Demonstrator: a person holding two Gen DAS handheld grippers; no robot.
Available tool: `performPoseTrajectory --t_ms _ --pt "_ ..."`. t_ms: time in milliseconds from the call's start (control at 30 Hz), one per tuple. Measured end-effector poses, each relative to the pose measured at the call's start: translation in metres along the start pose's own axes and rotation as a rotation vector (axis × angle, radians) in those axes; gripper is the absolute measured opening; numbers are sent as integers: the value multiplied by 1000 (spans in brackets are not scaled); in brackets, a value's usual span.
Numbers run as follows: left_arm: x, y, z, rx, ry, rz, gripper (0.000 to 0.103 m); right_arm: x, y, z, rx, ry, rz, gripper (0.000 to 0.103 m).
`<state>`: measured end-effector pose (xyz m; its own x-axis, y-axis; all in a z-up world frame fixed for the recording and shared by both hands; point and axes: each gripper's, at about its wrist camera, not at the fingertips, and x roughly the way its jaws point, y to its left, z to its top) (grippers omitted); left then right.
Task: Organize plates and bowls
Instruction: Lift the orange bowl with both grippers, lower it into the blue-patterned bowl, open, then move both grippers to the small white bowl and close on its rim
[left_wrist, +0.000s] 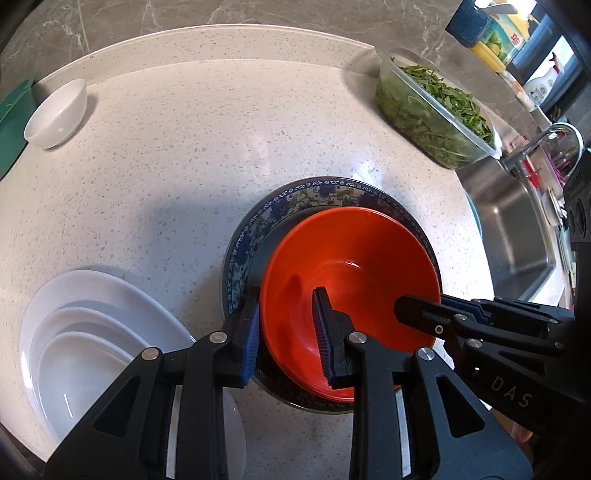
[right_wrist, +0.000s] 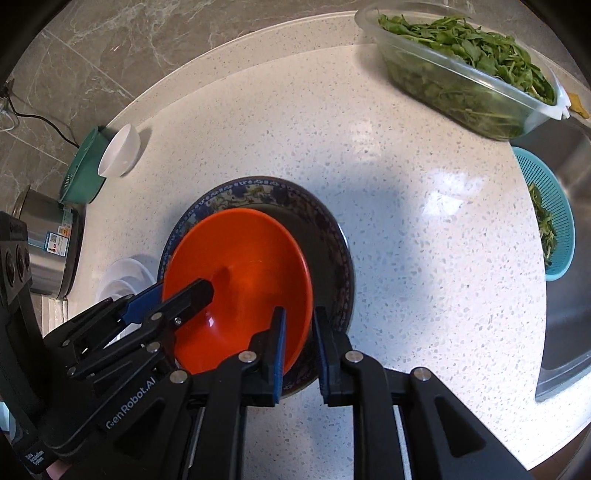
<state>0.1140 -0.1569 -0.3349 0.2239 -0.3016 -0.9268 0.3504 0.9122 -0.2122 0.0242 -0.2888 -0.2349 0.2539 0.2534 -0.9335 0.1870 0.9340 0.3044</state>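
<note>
At the far left of the speckled counter (left_wrist: 184, 155), a small white bowl (left_wrist: 55, 114) stands beside a green basin (right_wrist: 83, 166), well apart from both grippers. Nearer, on the left, lies a stack of white oval plates (left_wrist: 85, 332), just left of the left gripper (left_wrist: 286, 334).

In the middle, a red bowl (left_wrist: 351, 266) sits inside a blue floral plate (left_wrist: 258, 225), shifted off-centre in it. The left gripper straddles the red bowl's left rim, one blue pad outside the wall and the other inside. A gap shows between the inner pad and the wall, so whether the rim is pinched or loose cannot be told. The gripper points steeply down at the counter.

The right gripper (right_wrist: 299, 347) straddles the opposite rim of the same red bowl, one finger inside and one outside over the floral plate. Its jaws stand narrowly apart; whether they press on the rim is likewise unclear. It too points steeply down.

Far right, a clear container of greens (right_wrist: 461, 62) stands near the steel sink (left_wrist: 517, 221). A blue colander (right_wrist: 554, 221) sits at the counter's right edge.
</note>
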Motion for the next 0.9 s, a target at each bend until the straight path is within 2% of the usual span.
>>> performPoseTrajectory --t_ms 167,300,567,733,900 --pt "1 -2 4 6 29 -8 26 1 -5 3 37 14 24 22" --pt "0 1 7 -2 35 -24 26 -4 -8 7 63 10 60 34" --pt "-21 14 18 -31 -5 -54 26 -28 -7 18 80 -37 49 34" --pt "-43 47 34 -80 -38 -37 26 -36 19 35 50 -71 66 36" --pt "-64 100 57 -147 -78 -6 26 -27 69 55 0 -68 104 36"
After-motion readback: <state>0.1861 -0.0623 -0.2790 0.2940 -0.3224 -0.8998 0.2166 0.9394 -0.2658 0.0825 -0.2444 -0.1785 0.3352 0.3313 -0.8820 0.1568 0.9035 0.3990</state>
